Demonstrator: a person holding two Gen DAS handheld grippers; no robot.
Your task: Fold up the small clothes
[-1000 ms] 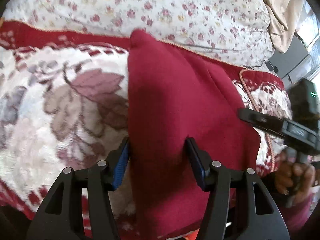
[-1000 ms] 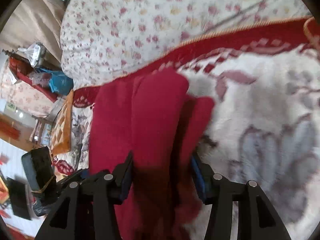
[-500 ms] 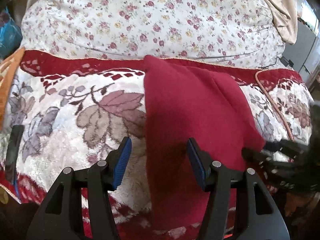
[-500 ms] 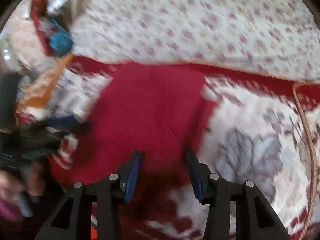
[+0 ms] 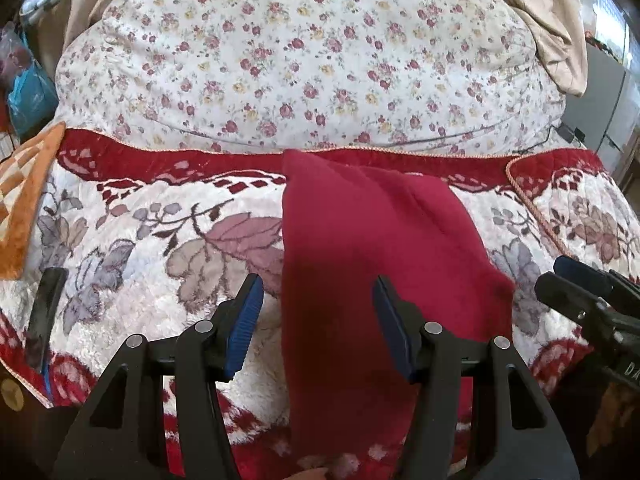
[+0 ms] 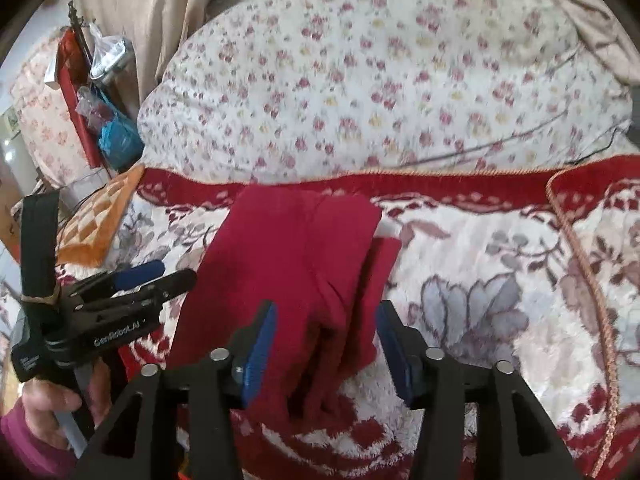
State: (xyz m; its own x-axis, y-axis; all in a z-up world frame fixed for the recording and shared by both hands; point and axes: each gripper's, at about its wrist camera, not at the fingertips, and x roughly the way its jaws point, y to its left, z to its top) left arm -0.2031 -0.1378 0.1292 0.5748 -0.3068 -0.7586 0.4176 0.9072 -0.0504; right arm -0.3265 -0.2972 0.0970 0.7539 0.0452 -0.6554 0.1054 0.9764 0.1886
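A small dark red garment (image 5: 360, 264) lies folded lengthwise on a red and white floral blanket (image 5: 140, 240); it also shows in the right wrist view (image 6: 296, 264), with a layer sticking out on its right side. My left gripper (image 5: 318, 320) is open and empty, held above the garment's near end. My right gripper (image 6: 326, 340) is open and empty, also above the near end. Each gripper shows in the other's view, the right one (image 5: 580, 292) to the garment's right and the left one (image 6: 132, 288) to its left.
A white quilt with small flowers (image 5: 300, 60) is piled behind the blanket. An orange checked cloth (image 6: 100, 216) lies at the left edge. A red shelf with bags (image 6: 92, 100) stands far left. Beige fabric (image 5: 552, 12) hangs at the back right.
Both grippers have pulled back and up from the garment, so more of the bed shows. The garment now lies flat on the blanket, free of both grippers.
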